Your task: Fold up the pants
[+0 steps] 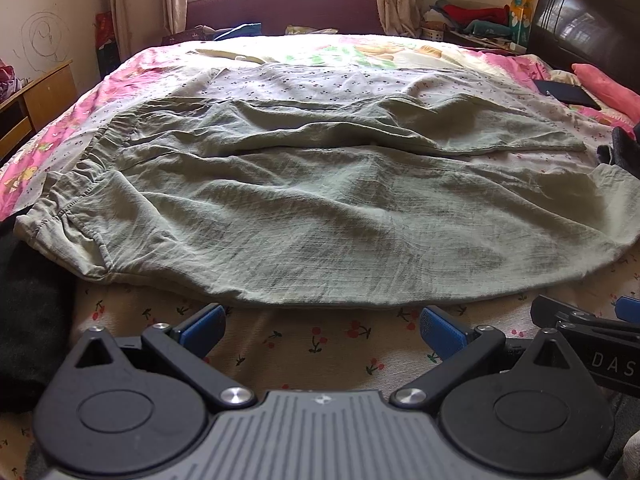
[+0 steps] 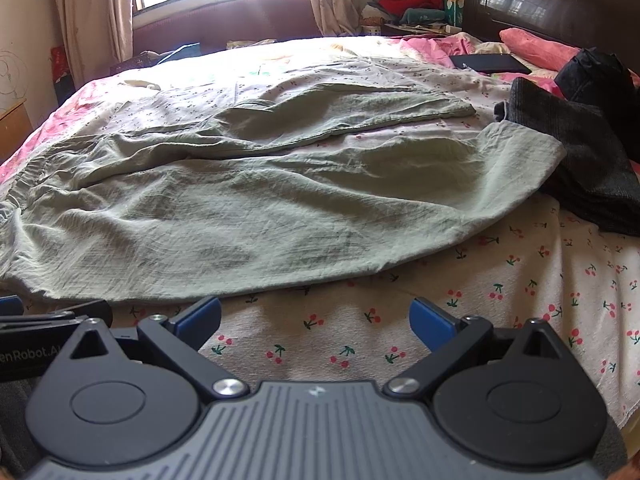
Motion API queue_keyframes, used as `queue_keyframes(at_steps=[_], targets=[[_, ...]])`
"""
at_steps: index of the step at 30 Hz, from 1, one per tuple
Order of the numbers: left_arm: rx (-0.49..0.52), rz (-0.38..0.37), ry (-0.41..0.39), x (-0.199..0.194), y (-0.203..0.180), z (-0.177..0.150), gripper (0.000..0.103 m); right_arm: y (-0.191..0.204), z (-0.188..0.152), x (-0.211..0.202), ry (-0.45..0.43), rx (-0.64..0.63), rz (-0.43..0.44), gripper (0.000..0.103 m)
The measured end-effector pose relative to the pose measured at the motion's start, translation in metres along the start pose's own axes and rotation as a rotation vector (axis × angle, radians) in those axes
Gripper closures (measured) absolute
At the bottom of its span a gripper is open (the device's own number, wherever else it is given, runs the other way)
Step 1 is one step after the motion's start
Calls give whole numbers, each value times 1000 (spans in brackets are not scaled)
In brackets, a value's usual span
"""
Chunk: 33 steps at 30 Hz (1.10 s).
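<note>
Pale green pants (image 1: 320, 216) lie spread flat on the bed, waistband at the left, both legs running right; they also show in the right wrist view (image 2: 248, 208). The far leg lies apart from the near leg at the right end. My left gripper (image 1: 320, 326) is open and empty, just short of the near edge of the pants. My right gripper (image 2: 316, 318) is open and empty, over the cherry-print sheet (image 2: 400, 340) just in front of the near leg. The right gripper also shows at the right edge of the left wrist view (image 1: 580, 316).
A dark grey garment (image 2: 580, 152) lies by the leg hems at the right. A black garment (image 1: 32, 320) lies at the left near the waistband. A dark flat case (image 2: 488, 63) and pink pillow (image 2: 536, 50) lie near the dark headboard (image 2: 560, 4). A wooden desk (image 1: 36, 96) stands left of the bed.
</note>
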<state>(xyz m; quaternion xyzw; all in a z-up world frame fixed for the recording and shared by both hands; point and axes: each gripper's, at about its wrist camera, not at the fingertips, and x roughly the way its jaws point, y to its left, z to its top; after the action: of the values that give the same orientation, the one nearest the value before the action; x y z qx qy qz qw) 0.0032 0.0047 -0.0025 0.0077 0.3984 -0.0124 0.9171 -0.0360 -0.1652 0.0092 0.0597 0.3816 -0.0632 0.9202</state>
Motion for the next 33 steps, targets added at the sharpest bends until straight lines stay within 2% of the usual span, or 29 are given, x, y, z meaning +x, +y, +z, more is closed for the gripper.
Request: queue_keyframes(at_steps=[33], targets=[[3,-3,0,-1,-2,1,0,0,-1,3,15,-2,9,5]])
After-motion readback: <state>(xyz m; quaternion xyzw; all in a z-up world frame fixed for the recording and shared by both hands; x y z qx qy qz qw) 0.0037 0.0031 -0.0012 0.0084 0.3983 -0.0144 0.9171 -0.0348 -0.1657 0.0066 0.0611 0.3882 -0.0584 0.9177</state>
